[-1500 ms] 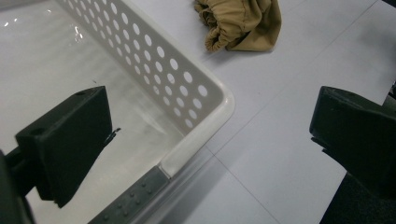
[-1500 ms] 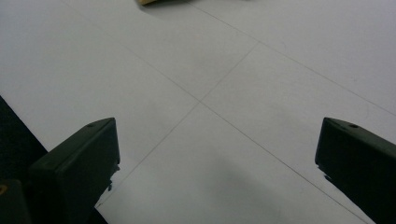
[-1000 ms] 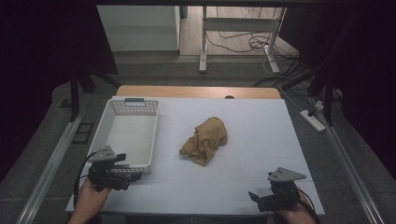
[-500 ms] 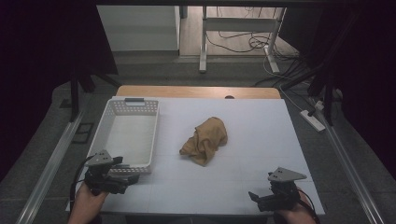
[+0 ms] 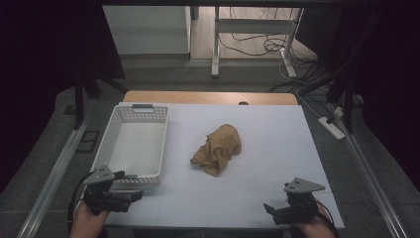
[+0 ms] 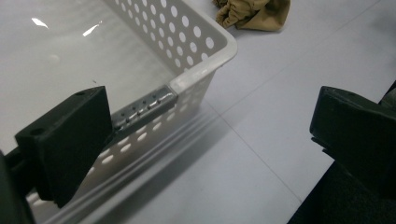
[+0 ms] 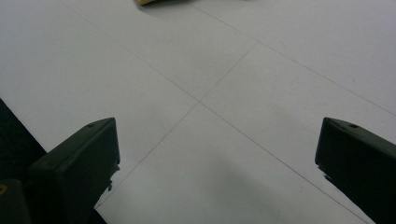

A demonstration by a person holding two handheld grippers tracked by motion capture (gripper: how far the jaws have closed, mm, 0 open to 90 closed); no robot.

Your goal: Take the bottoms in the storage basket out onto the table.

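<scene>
- High view: a crumpled tan cloth (image 5: 217, 155) lies near the middle of the white table (image 5: 277, 129), just to the right of the white perforated basket (image 5: 136, 144) and apart from it. The left gripper (image 5: 130, 197) sits close to the basket's near right corner, held low over the table edge by a hand (image 5: 88, 220). The right gripper (image 5: 271, 210) is well to the right of the basket, near the table's front edge, also in a hand (image 5: 313, 228). Both grippers are well apart from the cloth.
- Left gripper view: the jaws stand spread wide and hold nothing. The left jaw is in front of the basket's (image 6: 205, 44) near wall, by a small metal label plate (image 6: 144, 108) on its rim; whether it touches the wall cannot be told. The basket's corner lies between the jaws, and the cloth (image 6: 254, 11) shows beyond that corner, at the top edge.
- Right gripper view: the jaws are spread wide with only bare table (image 7: 224, 93) between them. A sliver of the cloth (image 7: 149, 2) peeks in at the top edge.
</scene>
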